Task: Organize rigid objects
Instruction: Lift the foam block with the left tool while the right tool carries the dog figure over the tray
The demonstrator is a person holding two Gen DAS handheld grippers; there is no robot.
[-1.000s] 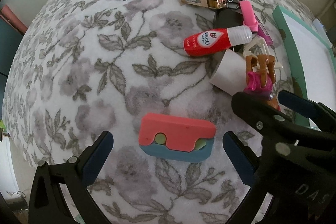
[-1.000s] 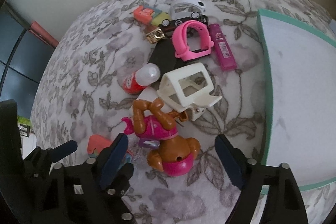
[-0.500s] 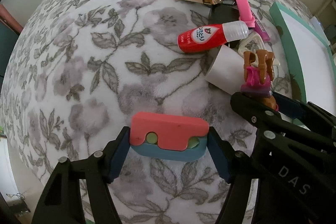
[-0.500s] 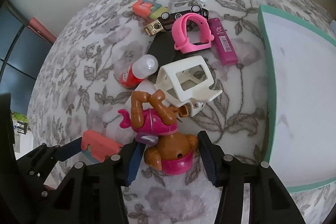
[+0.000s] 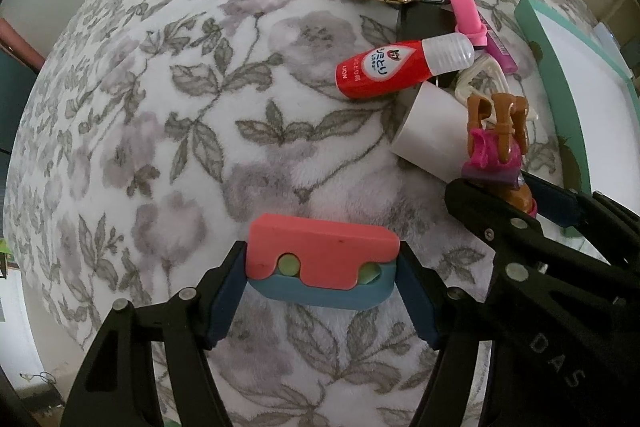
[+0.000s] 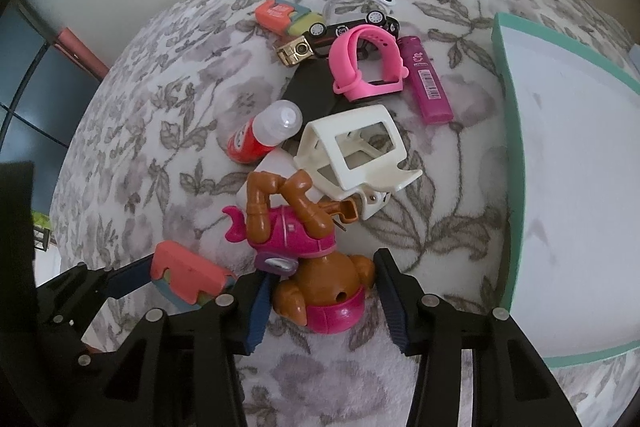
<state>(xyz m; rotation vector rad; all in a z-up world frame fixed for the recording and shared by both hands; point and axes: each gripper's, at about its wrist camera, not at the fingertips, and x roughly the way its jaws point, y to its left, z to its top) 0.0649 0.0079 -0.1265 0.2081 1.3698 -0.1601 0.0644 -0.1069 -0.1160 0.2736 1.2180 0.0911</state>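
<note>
A coral and blue block (image 5: pixel 320 251) lies on the floral blanket, close in front of the left wrist camera. My left gripper (image 5: pixel 321 267) is shut on it, one blue pad pressed against each short end. The same block (image 6: pixel 188 271) shows at the lower left of the right wrist view. A brown toy dog in a pink outfit (image 6: pixel 320 279) lies on its back. My right gripper (image 6: pixel 322 271) is shut on its head, the pads against both ears. The toy dog (image 5: pixel 496 151) and the right gripper's fingers (image 5: pixel 480 199) also show at the right of the left wrist view.
Behind the dog lies a pile: a red bottle (image 6: pixel 256 139), a white plastic frame (image 6: pixel 356 147), a pink watch band (image 6: pixel 368 63), a magenta lighter (image 6: pixel 428 83), a toy car (image 6: pixel 352 25), a gold lighter (image 6: pixel 294 51) and another coral block (image 6: pixel 276 13). A teal-edged white tray (image 6: pixel 516 163) stands on the right.
Both pairs of jaws came in from wide apart: the left onto the ends of the coral block, the right onto the dog's head. Neither hand has shifted.
</note>
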